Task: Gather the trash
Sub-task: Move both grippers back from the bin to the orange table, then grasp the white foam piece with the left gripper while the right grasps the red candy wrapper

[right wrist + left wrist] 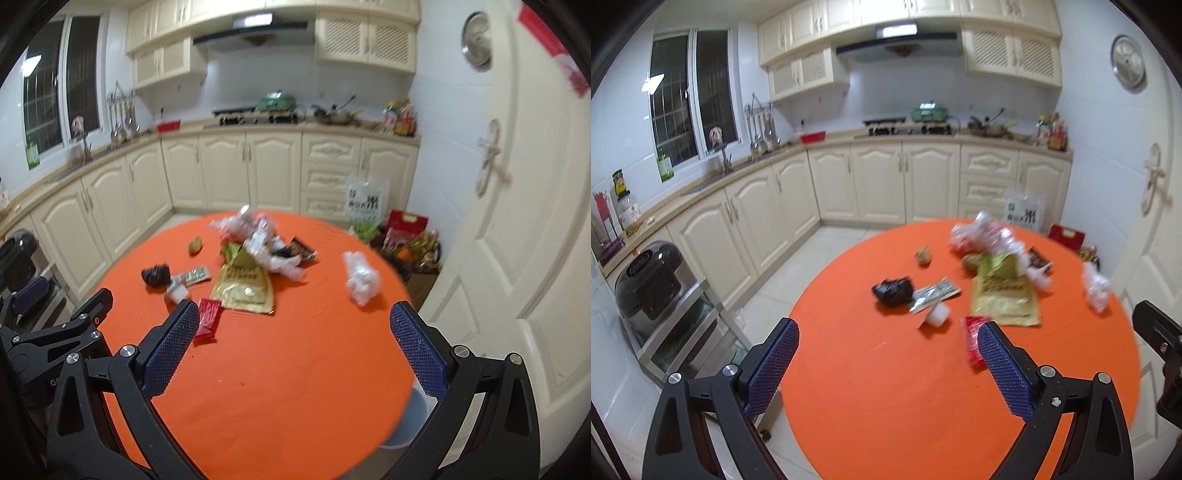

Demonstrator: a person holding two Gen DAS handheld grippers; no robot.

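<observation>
Trash lies scattered on the far half of a round orange table (886, 387) (295, 369): a gold pouch (1003, 295) (243, 286), a black crumpled bag (892, 290) (157, 275), a red wrapper (973, 339) (207, 319), a small white cup (938, 314) (177, 291), a green printed wrapper (934, 291) (195, 275), a heap of clear plastic (986, 236) (255, 236) and a white plastic wad (1095, 284) (362, 277). My left gripper (888, 332) hangs open over the table's near part, empty. My right gripper (291, 317) is open and empty too, short of the trash.
Cream kitchen cabinets and a counter with a stove (908, 127) run behind the table. A rice cooker (652, 280) sits on a metal cart at the left. A white door (517, 221) is at the right, with bags and boxes (406, 240) on the floor beside it. A grey bin (410, 421) shows under the table's right edge.
</observation>
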